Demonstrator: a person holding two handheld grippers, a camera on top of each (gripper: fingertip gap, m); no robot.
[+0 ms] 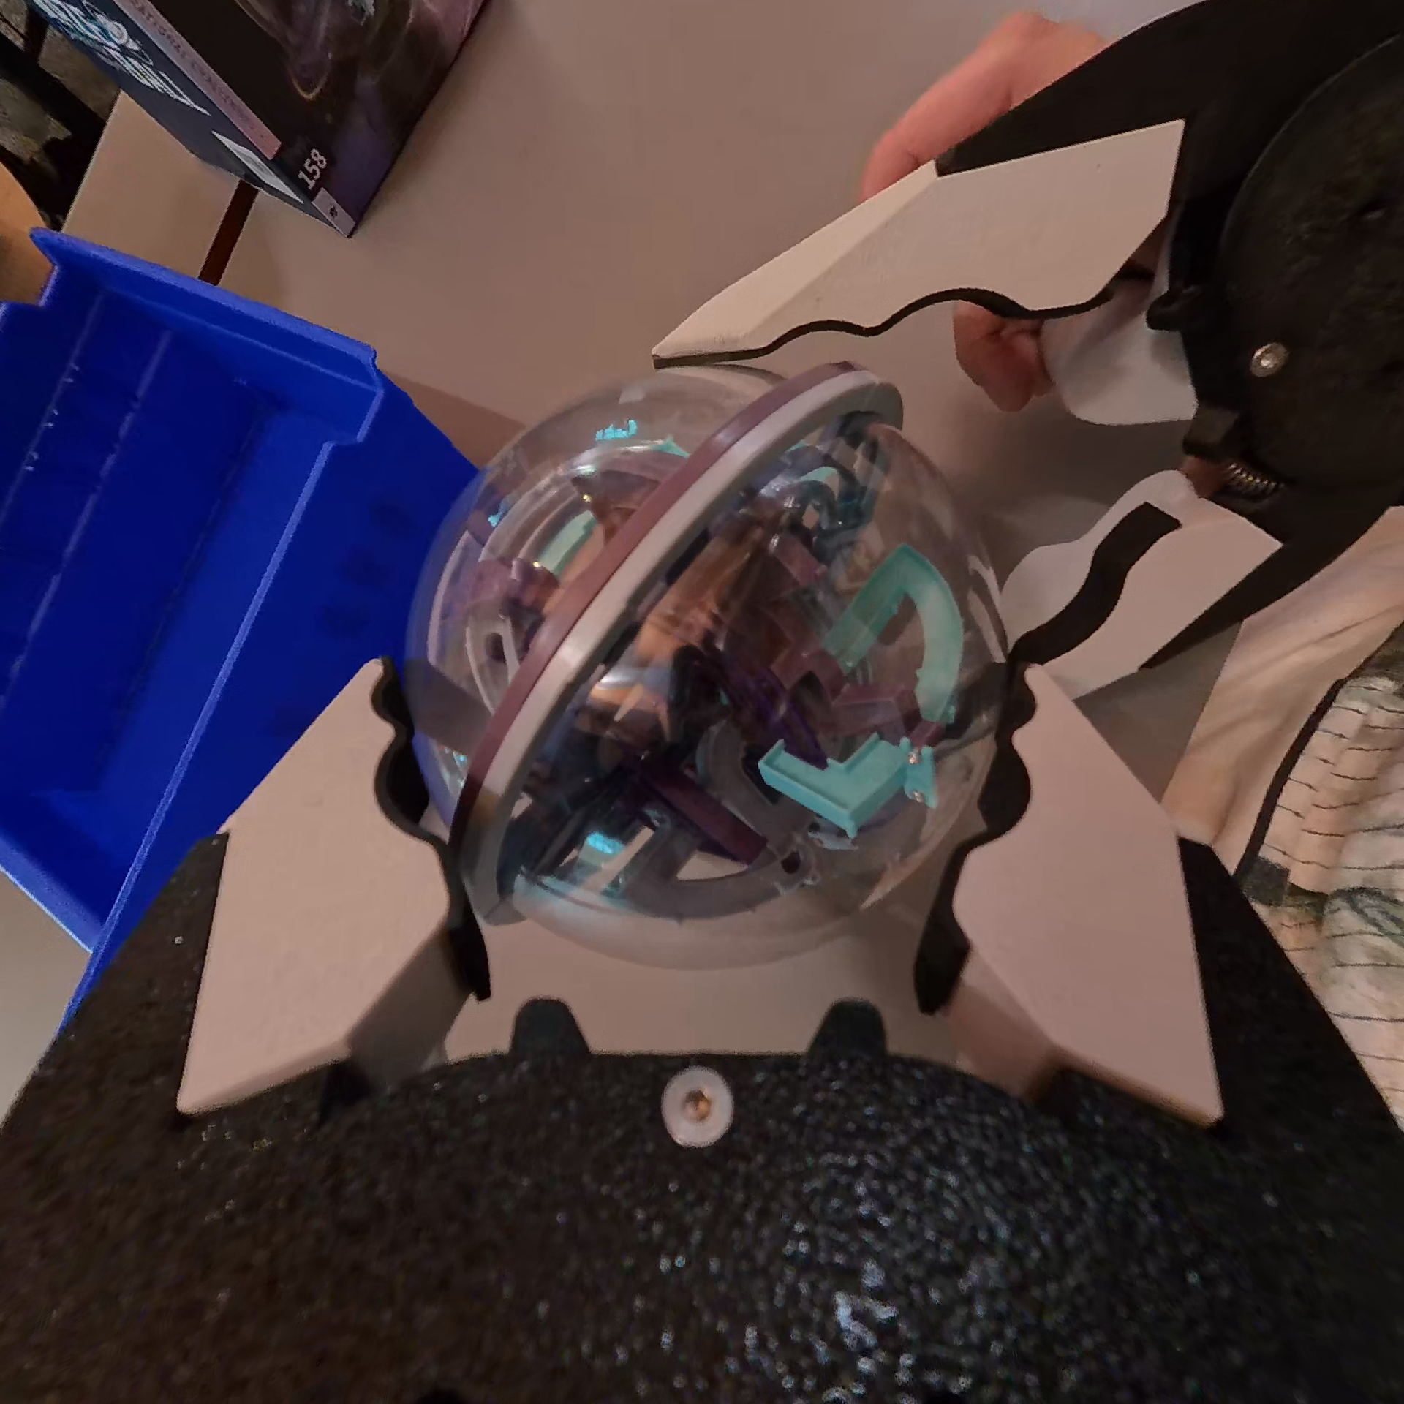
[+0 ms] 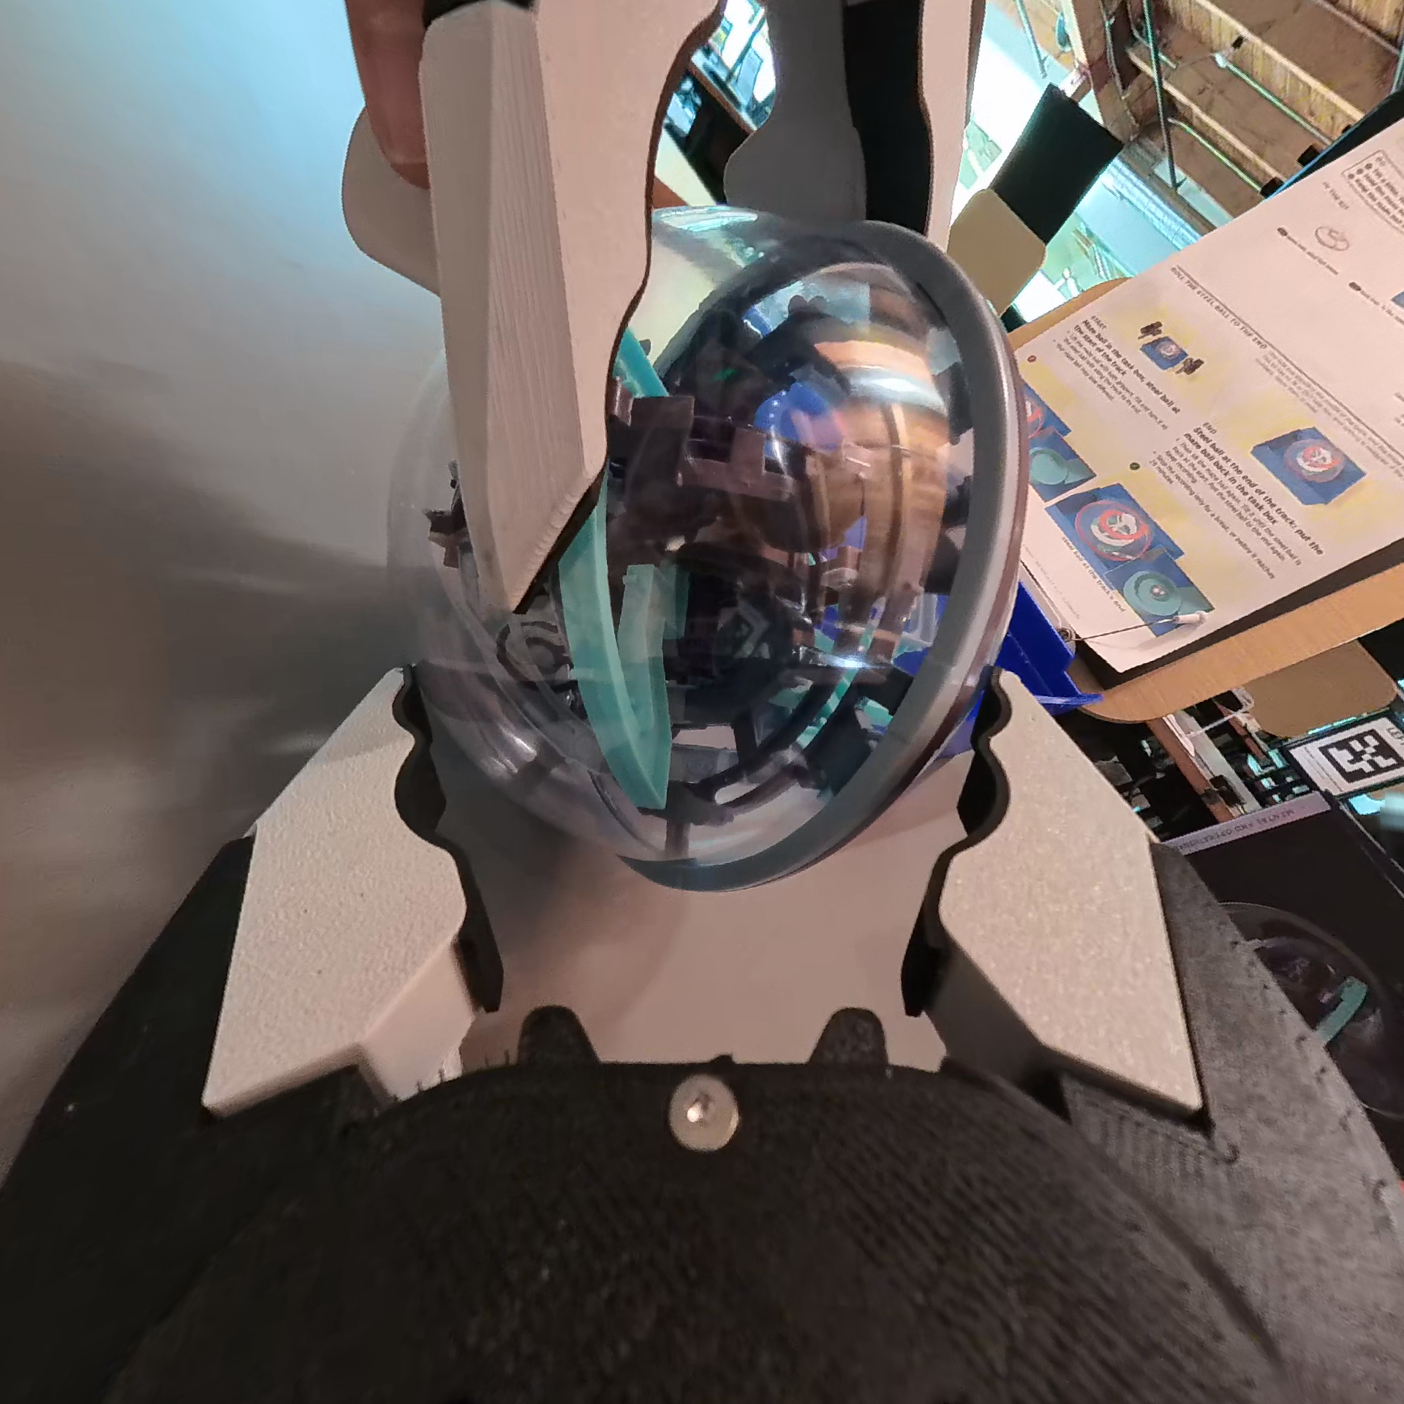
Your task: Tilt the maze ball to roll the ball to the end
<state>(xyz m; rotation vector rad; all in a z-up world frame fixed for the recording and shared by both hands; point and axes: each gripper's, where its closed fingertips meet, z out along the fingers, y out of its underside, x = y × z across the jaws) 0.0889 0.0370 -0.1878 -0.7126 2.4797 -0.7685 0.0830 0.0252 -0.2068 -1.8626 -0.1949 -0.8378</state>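
Observation:
The maze ball (image 1: 706, 661) is a clear sphere with a grey ring around its middle and teal and purple tracks inside. Both grippers hold it in the air above the table. My left gripper (image 1: 703, 672) is shut on it, one finger on each side. My right gripper (image 1: 839, 463) reaches in from the upper right and clamps the far side. In the right wrist view the ball (image 2: 760, 570) sits between my right gripper (image 2: 699, 684) fingers, with the ring tilted. A left gripper finger (image 2: 517, 342) comes down over it from above. I cannot make out the small steel ball inside.
A blue open box (image 1: 152, 532) stands on the beige table (image 1: 570, 228), just left of the ball. A dark printed carton (image 1: 304, 99) lies at the far left. An instruction sheet on cardboard (image 2: 1215, 418) stands at the right. A hand (image 1: 950, 99) holds the right gripper.

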